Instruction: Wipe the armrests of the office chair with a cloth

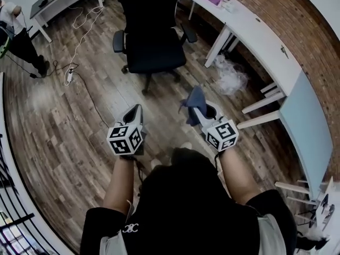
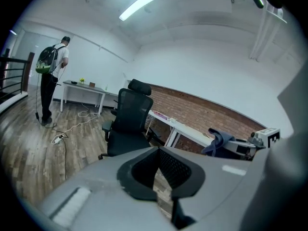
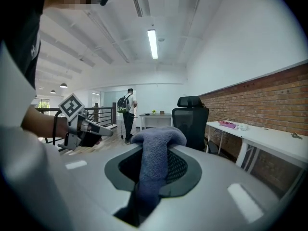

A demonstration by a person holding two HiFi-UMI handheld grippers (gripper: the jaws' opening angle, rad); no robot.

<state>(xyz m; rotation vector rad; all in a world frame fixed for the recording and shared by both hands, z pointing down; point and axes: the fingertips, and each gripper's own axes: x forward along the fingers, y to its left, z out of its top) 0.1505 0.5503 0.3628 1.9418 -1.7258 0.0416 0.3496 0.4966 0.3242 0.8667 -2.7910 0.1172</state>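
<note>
Right now the cloth (image 1: 193,98) is a blue-grey rag pinched between the jaws of the right gripper (image 1: 197,110), just right of centre in the head view. In the right gripper view it bunches over the top of the closed jaws and hangs down between them. The left gripper (image 1: 136,113) sits left of centre with its jaws drawn together and nothing between them.

The black office chair (image 1: 151,36) stands at the upper centre, well apart from both grippers. One armrest (image 1: 119,40) juts out on its left in the frame and the other armrest (image 1: 189,34) on its right, beside the white desk (image 1: 249,31).

The rag looks soft, light and floppy, so it will likely fold and drag, not push flat. The hold near its middle leaves loose cloth to press onto an armrest pad. The chair may roll or swivel under pressure.

No brand or label can be read; the cubes show only square markers, and a small white logo on the person's shirt is too small to read.
</note>
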